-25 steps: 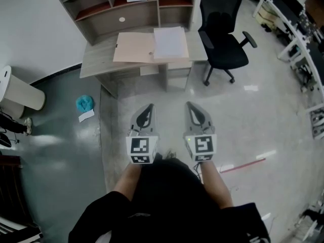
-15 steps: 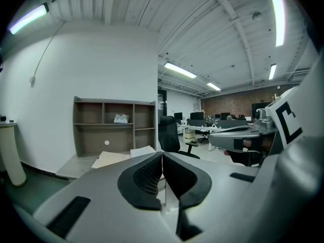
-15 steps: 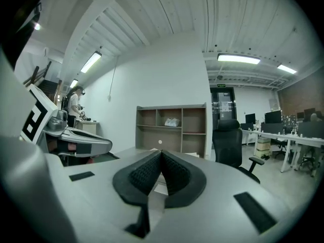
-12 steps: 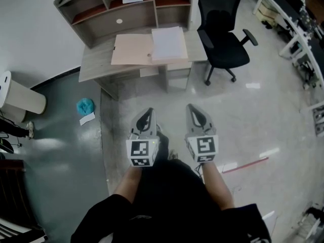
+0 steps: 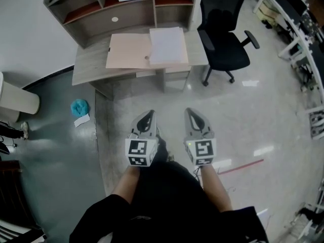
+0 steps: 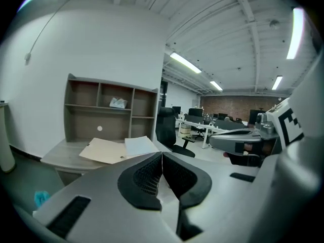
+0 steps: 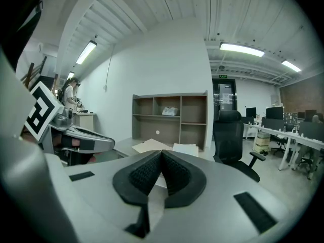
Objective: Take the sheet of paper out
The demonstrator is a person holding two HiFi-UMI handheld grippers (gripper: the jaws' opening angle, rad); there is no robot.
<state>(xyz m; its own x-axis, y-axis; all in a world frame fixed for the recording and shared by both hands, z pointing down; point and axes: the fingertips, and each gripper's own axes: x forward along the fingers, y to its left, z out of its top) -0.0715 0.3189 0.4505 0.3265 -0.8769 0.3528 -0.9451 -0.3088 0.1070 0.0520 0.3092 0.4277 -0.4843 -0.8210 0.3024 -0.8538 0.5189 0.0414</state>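
The left gripper [image 5: 147, 116] and the right gripper [image 5: 194, 114] are held side by side above the floor, well apart from the desk [image 5: 91, 70]; both are clenched, jaws pressed together with nothing between them. The sheet of paper [image 5: 166, 45] lies flat on the right half of a beige folder [image 5: 126, 50] that is open on the desk top, in front of the shelf unit [image 5: 126, 9]; a black office chair [image 5: 223, 39] stands just beside the desk, at its right end.

Bright ceiling strip lights [image 7: 242, 49], glossy floor glare [image 5: 253, 83], fisheye-warped edges.
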